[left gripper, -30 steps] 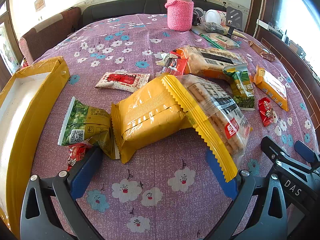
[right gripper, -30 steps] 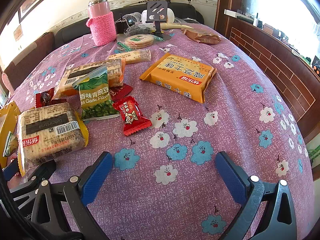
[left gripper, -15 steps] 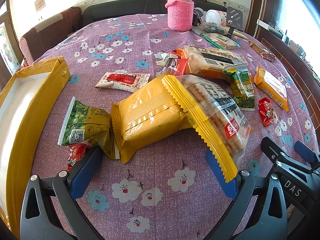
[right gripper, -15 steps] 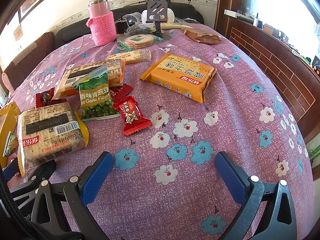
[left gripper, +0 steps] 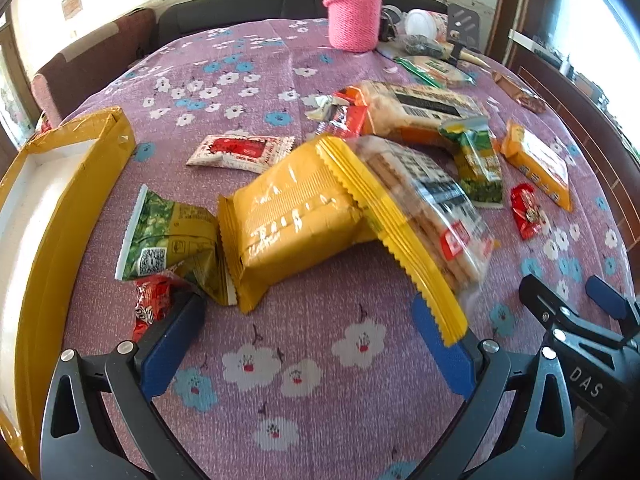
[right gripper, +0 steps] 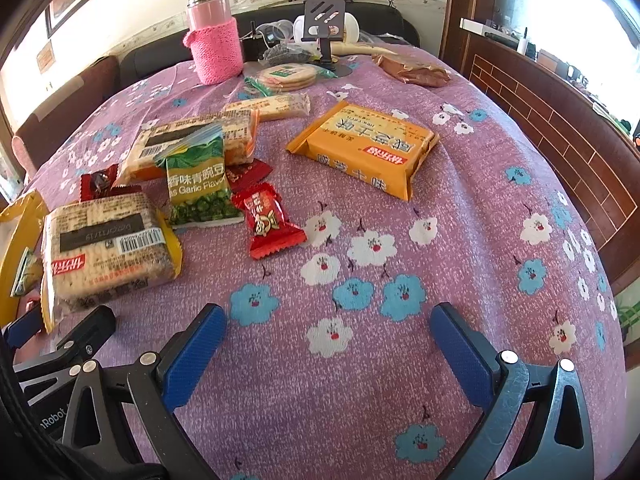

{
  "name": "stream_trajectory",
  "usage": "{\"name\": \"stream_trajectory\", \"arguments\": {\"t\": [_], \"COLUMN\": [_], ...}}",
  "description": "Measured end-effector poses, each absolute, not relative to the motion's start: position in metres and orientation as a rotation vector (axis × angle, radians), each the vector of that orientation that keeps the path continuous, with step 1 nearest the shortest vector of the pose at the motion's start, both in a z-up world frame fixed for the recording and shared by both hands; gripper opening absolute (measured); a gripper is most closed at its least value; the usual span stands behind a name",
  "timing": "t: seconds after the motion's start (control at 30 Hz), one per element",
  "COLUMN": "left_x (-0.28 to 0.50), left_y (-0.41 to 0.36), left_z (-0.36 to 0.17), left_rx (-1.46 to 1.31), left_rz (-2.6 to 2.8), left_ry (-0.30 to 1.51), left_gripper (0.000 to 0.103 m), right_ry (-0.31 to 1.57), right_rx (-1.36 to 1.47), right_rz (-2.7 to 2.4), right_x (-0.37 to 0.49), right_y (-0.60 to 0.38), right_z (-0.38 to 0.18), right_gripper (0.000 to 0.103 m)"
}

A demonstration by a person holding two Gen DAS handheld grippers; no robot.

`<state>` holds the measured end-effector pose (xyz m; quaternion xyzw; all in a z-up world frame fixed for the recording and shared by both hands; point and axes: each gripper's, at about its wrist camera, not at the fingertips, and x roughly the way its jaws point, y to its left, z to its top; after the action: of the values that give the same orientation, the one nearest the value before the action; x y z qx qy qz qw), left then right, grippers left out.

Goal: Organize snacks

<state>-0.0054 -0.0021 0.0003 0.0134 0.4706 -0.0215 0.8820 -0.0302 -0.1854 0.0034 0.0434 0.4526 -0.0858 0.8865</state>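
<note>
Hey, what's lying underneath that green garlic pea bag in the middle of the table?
The green pea bag lies on a clear cracker pack and a dark red wrapper. Anything else under it is hidden.

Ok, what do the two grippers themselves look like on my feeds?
Both match: the left gripper and right gripper have black open-framed fingers with silver screws and textured blue pads. Seen from the left camera, the right unit's black body reads "DAS" in white.

- We read "Garlic Flavor" on the green pea bag (right gripper: 198, 184).
- "DAS" stands on the right gripper's body (left gripper: 585, 383).
- On the clear cracker pack (right gripper: 106, 248), the date stamp perhaps reads "2025/11/19".
</note>
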Motion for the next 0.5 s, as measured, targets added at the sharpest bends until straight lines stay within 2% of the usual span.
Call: {"name": "stream_trajectory", "arguments": {"t": [0.43,0.5], "left_x": [-0.031,-0.043], "left_y": [-0.003,0.007], "left_z": [0.004,0.010], "left_rx": [0.066,-0.007], "left_rz": [-0.162,-0.227], "left_ry": [1.006,0.997], "left_gripper": [0.103,0.095], "right_ry": [0.952,0.950], "right_rx": [0.088,0.088], "right_rz": [-0.169,-0.169], "right_x": [-0.027,-0.026], "right_y": [-0.185,-0.185], "right_z": [0.003,0.003], "right_gripper": [0.103,0.103]}}
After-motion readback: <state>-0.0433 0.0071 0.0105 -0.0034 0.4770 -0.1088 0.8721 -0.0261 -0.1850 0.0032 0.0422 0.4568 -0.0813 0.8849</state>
